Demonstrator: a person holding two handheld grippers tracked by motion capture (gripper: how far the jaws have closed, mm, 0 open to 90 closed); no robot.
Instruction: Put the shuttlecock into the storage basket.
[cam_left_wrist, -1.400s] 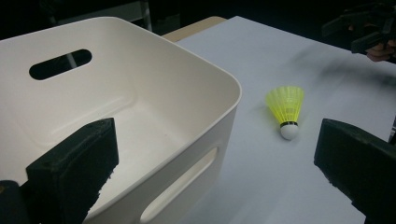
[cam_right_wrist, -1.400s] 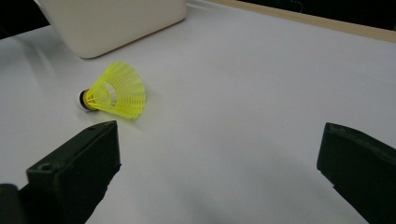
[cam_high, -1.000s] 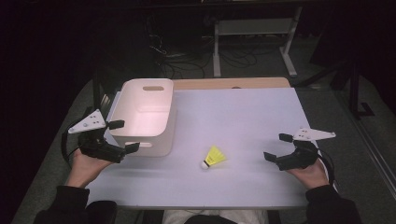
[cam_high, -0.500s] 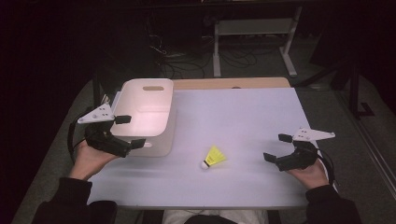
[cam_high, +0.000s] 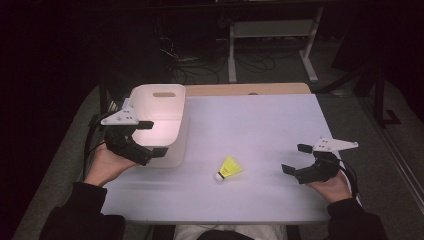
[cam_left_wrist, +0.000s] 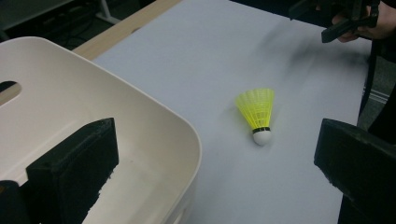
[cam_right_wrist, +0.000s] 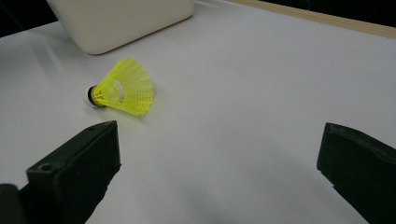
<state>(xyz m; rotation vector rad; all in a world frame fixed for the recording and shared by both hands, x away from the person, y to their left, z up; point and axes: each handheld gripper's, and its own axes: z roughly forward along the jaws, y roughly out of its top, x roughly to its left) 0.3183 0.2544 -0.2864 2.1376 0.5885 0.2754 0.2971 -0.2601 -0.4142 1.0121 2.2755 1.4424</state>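
Note:
A yellow shuttlecock (cam_high: 229, 168) (cam_left_wrist: 258, 112) (cam_right_wrist: 123, 88) with a white cork lies on its side on the white table top, front centre. My left gripper (cam_high: 154, 138) (cam_left_wrist: 218, 135) hovers open above the near right corner of a cream plastic bin (cam_high: 160, 90) (cam_left_wrist: 154, 112). One jaw is over the bin's inside and the other is out over the table. My right gripper (cam_high: 295, 158) (cam_right_wrist: 219, 135) stands open near the table's right front, to the right of the shuttlecock, with nothing between its jaws. In the right gripper view the bin (cam_right_wrist: 126, 18) sits beyond the shuttlecock.
The bin has a handle slot (cam_high: 164, 94) in its far wall and looks empty where its inside shows. A wooden strip (cam_high: 250, 89) runs along the table's back edge. Behind it, a white desk frame (cam_high: 272, 30) and cables lie on the dark floor.
My left gripper has moved right and forward, from beside the bin to over its near right corner. The right gripper and the shuttlecock have stayed put.

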